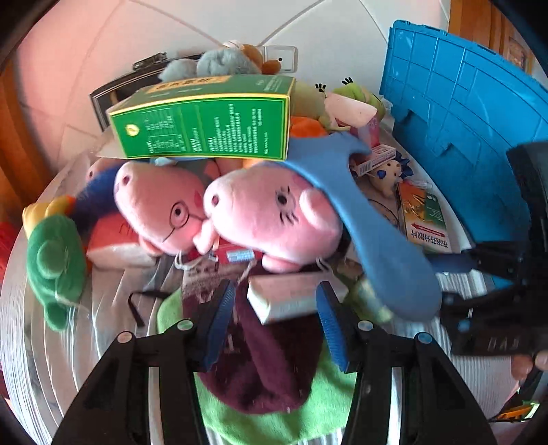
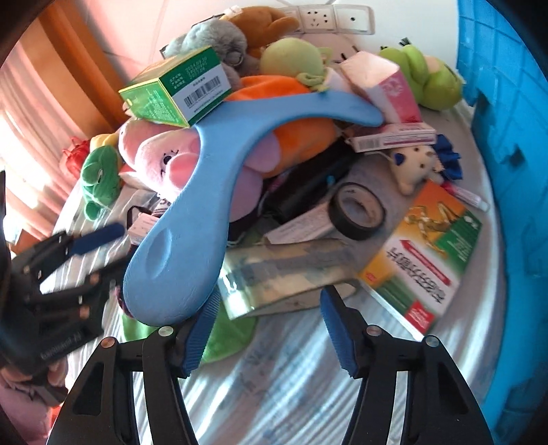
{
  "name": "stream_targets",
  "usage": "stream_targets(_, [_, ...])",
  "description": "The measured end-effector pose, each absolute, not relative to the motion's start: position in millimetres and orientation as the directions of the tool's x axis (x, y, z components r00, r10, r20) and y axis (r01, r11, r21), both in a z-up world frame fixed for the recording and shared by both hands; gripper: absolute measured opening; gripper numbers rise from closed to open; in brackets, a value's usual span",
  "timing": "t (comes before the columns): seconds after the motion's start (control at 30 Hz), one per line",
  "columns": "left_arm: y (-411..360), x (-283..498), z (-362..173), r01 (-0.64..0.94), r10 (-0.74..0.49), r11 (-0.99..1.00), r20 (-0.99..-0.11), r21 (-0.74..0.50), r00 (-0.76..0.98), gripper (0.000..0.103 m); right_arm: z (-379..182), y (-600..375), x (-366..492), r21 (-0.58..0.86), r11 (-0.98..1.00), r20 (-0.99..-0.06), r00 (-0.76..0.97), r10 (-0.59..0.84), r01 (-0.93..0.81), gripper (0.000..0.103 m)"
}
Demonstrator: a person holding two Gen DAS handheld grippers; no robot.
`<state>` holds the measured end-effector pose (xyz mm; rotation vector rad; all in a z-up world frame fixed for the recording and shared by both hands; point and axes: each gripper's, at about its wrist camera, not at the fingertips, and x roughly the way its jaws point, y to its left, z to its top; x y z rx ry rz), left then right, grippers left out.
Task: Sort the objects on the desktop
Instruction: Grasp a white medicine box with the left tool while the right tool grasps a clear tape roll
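Observation:
A heap of plush toys and boxes covers the round table (image 2: 291,393). In the left wrist view my left gripper (image 1: 275,289) points down with a small white box (image 1: 291,301) between its blue pads, above a maroon cloth (image 1: 267,369). The box fills the gap and the jaws look shut on it. A blue slipper (image 2: 191,222) lies across the pink pig plush (image 1: 274,212). Its heel rests over the left finger of my right gripper (image 2: 271,296). That gripper stands open, with only a silvery packet (image 2: 284,277) below it. The left gripper (image 2: 102,253) also shows at that view's left edge.
A green carton (image 1: 205,126) tops the heap. A blue crate (image 2: 513,171) walls the right side. A black tape roll (image 2: 358,212), an orange-green medicine box (image 2: 428,253) and a green frog plush (image 1: 54,260) lie around. Wall sockets (image 2: 328,17) are behind.

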<state>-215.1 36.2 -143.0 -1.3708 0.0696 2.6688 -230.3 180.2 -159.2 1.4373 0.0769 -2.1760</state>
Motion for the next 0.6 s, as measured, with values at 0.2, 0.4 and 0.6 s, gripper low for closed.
stream_targets(0.2, [54.4, -233.5, -164.9, -0.260, 0.177, -0.964, -0.875, -0.061, -0.451, 0.049, -173.5, 177.5, -240.8, 0.281, -0.852, -0.872, -0.254, -0.419, 0.442, 0.026])
stream_targets(0.4, [90.9, -191.6, -181.2, -0.345, 0.212, -0.935, -0.906, -0.080, -0.365, 0.041, -168.3, 210.2, -229.0, 0.188, -0.884, -0.905, -0.273, -0.326, 0.429, 0.018])
stream_targets(0.6, [98.1, -173.8, -194.6, -0.297, 0.222, -0.947, -0.918, -0.123, -0.329, 0.039, -177.0, 230.7, -195.7, 0.151, -0.879, -0.937, -0.218, -0.273, 0.453, 0.016])
